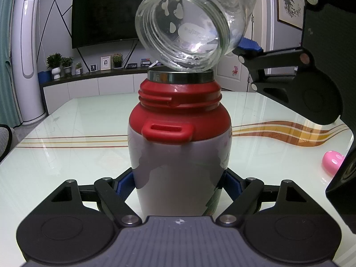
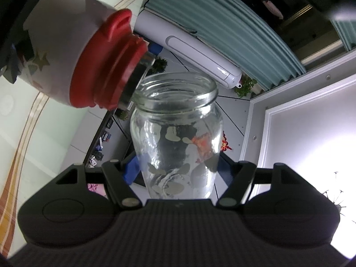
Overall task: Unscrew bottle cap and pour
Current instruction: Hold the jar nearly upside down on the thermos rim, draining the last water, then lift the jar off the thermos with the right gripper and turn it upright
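Observation:
A white flask (image 1: pixel 178 166) with a red threaded collar and a bare steel rim stands uncapped on the glass table (image 1: pixel 66 146). My left gripper (image 1: pixel 179 184) is shut on its lower body, blue pads on both sides. Above it a clear glass jar (image 1: pixel 191 24) is tipped over, its open mouth at the flask's rim. My right gripper (image 2: pixel 178 173) is shut on that jar (image 2: pixel 178 133). The right wrist view has the jar's mouth just beside the flask's steel rim (image 2: pixel 138 75). The jar looks nearly empty. No cap is in view.
A pink rounded object (image 1: pixel 333 162) lies on the table at the right, partly behind the right gripper's body. Beyond the table stand a low cabinet (image 1: pixel 89 84) with plants and frames, a television (image 1: pixel 104 17) and a tall white air conditioner (image 1: pixel 26 55).

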